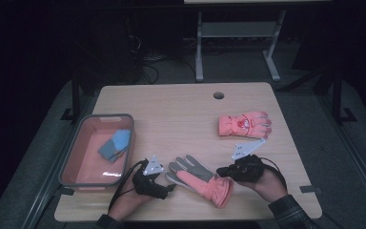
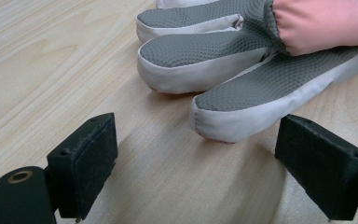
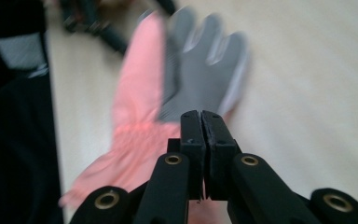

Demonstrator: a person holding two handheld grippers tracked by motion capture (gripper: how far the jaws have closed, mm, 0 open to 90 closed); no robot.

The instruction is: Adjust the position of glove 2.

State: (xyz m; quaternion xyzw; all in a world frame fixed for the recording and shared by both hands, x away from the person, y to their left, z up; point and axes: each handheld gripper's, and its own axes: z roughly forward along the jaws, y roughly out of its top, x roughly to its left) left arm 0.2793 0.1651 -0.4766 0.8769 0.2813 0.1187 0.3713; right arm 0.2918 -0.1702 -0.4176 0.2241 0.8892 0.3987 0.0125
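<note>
Jaws wide on my left gripper (image 2: 196,177), fingertips of the pink glove (image 1: 201,179) just ahead on the table (image 1: 181,109); right gripper (image 3: 200,122) pinched shut, nothing between. Soft, light, floppy fabric, so I'd grab the padded cuff.

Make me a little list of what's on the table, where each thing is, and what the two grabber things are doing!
near glove: palm up, grey palm, pink cuff, lying between the two grippers
far glove: pink, flat on the table, beyond the right gripper
bin: at the table's left edge, holds a blue cloth
left gripper: fingers open, glove fingertips just ahead of them, not touching
right gripper: fingers shut, nothing between them, above the near glove's cuff
</note>
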